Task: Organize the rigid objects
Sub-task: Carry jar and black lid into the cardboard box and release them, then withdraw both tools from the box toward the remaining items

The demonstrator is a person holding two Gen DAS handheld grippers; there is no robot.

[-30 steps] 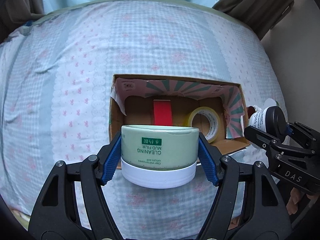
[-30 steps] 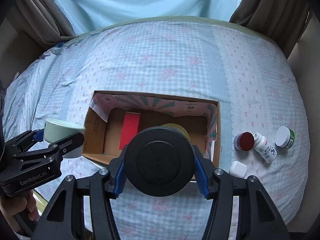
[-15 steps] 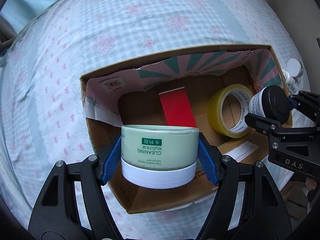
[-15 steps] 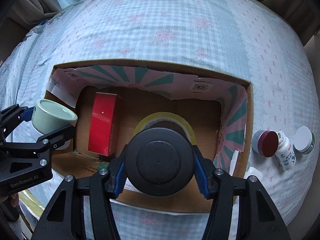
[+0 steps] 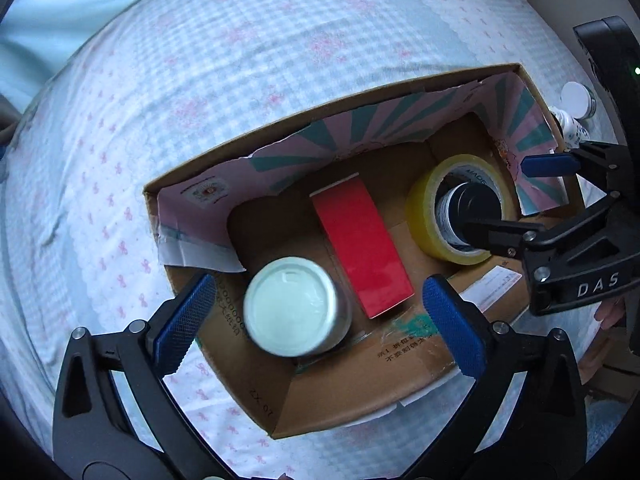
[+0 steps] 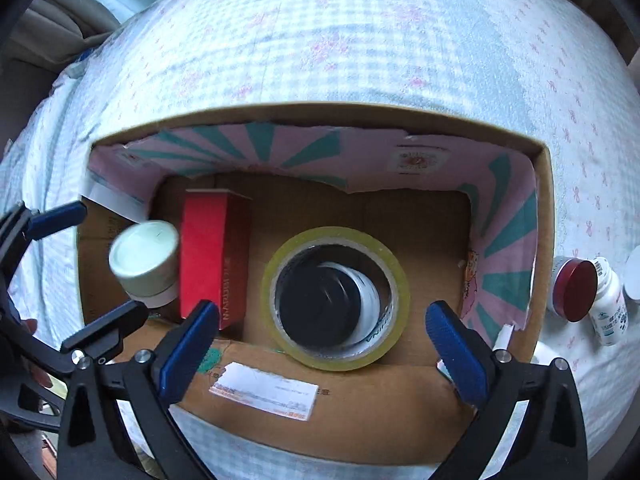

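- Cardboard, brown, lined with pink-and-teal paper: the box (image 5: 288,396) fills the left wrist view, sitting on the checked bedspread (image 5: 240,60).
- Left view, contents: pale green jar (image 5: 290,306) at 7 o'clock on the box floor, just beside the red carton (image 5: 362,246) at centre; yellow tape roll (image 5: 460,216) at 3 o'clock, with the black-capped bottle (image 5: 478,210) standing inside its ring.
- My left gripper (image 5: 320,320) is spread wide, both blue pads clear of the green jar; nothing grasped.
- My right gripper (image 5: 520,196) enters at 3 o'clock, its fingers either side of the tape roll.
- Right wrist view: my right gripper (image 6: 322,340) is likewise released, pads well apart, with the black-capped bottle (image 6: 320,306) free inside the tape roll (image 6: 280,276).
- Same view, 9 o'clock: green jar (image 6: 144,262) touching or just beside the red carton (image 6: 212,256), inside the box (image 6: 360,400).
- Outstanding stock, 3 o'clock, outside the box wall: red-lidded jar (image 6: 574,290), white pill bottle (image 6: 608,308), and a white cap at the frame edge.
- Assessment: four items boxed, at least three left on the bedspread; roughly half done.
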